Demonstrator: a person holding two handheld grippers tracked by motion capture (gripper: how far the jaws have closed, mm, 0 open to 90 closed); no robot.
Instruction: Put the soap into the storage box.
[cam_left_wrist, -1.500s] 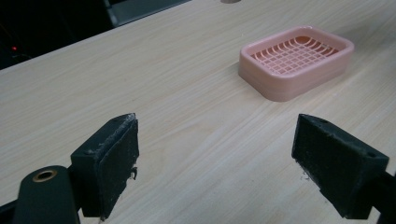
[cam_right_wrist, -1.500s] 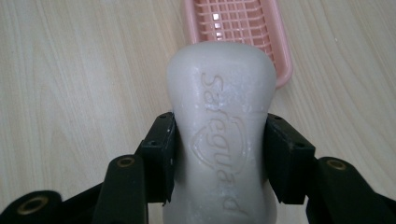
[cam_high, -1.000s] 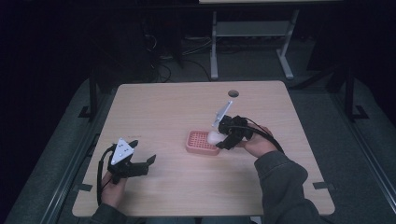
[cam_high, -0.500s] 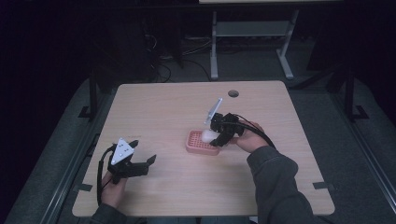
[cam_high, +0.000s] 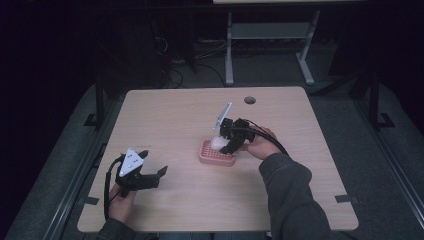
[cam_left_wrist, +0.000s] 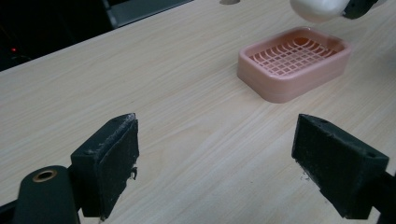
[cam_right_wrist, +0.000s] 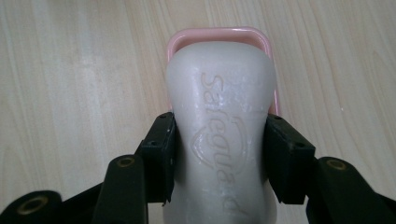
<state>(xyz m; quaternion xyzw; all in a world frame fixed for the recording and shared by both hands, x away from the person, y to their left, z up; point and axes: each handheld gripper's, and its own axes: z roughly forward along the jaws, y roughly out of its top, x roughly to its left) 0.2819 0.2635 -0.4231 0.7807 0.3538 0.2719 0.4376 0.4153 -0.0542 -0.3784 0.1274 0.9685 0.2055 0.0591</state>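
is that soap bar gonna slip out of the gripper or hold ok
Probably stiff: the soap bar keeps its shape between the right gripper pads. Its glossy, rounded, waisted sides look slippery, so it might squirt out if squeezed harder. It likely won't roll; it's flattish.

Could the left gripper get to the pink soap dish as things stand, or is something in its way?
Probably yes. The left gripper stands open facing the pink soap dish, with bare table between them. But the right gripper, shut on the white soap bar, hangs just above the dish and could crowd it.

Most of the pink soap dish (cam_right_wrist: 219, 35) behind the soap bar (cam_right_wrist: 219, 135)
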